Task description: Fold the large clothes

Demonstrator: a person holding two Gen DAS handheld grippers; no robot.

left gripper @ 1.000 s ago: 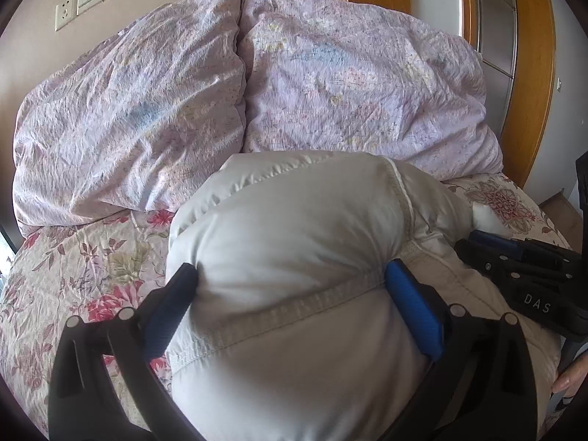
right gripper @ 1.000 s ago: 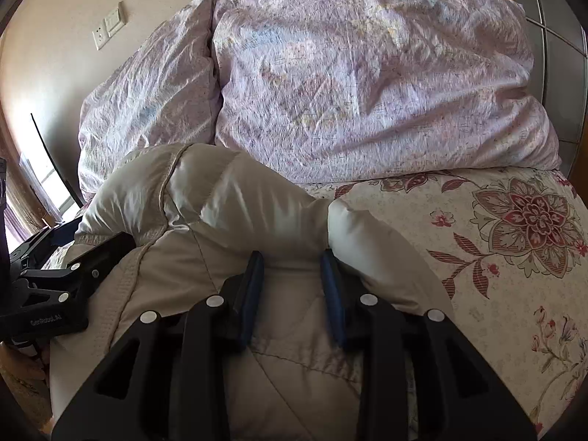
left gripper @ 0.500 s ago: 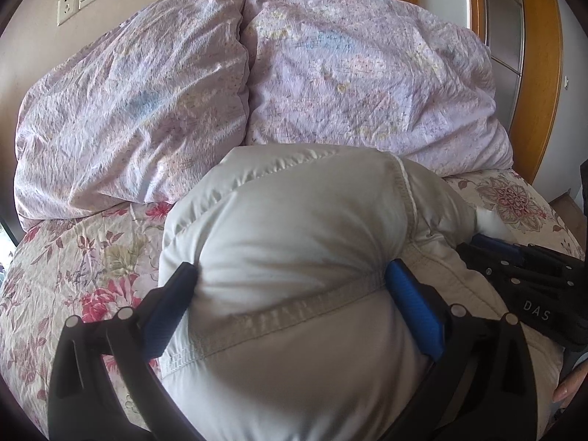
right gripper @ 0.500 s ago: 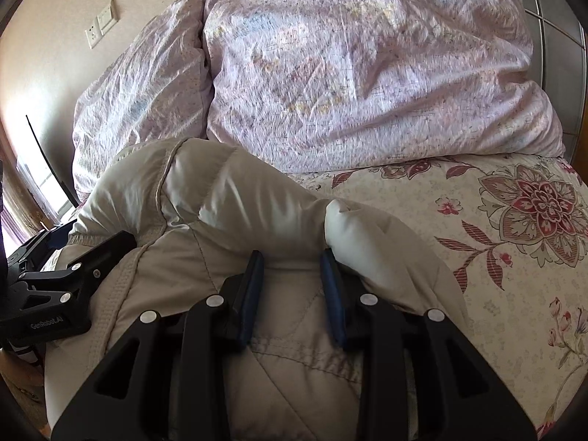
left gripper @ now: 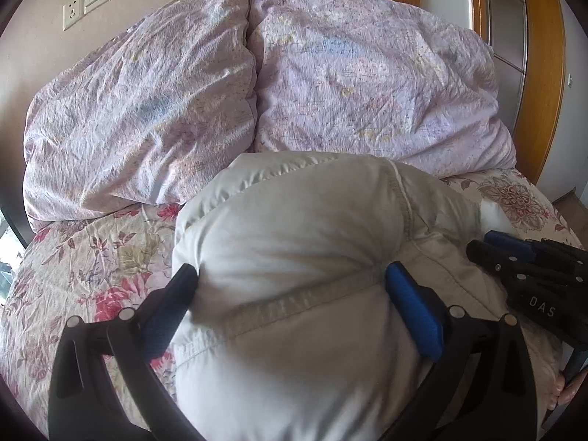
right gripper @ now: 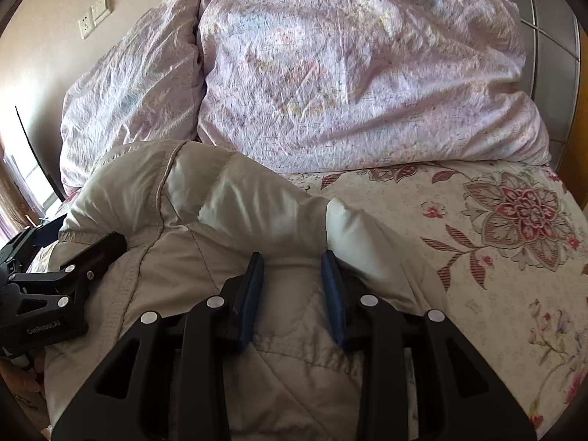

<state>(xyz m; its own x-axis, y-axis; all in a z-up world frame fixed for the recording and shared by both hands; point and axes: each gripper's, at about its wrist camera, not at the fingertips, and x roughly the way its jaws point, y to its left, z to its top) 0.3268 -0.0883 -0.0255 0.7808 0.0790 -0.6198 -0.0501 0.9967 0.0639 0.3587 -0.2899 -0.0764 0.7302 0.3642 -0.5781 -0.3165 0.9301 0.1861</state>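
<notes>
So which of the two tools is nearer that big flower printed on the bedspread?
Right. The right tool grips the puffy jacket on the side next to the big flower. The left tool holds the jacket's far side, with the right tool between it and the flower.

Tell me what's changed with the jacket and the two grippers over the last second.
Very little. Both views slid slightly, so the pillows sit a bit differently in frame. The left gripper stays spread around the puffy jacket and the right gripper stays clamped on a fold of it. Nothing was released or newly grabbed.
</notes>
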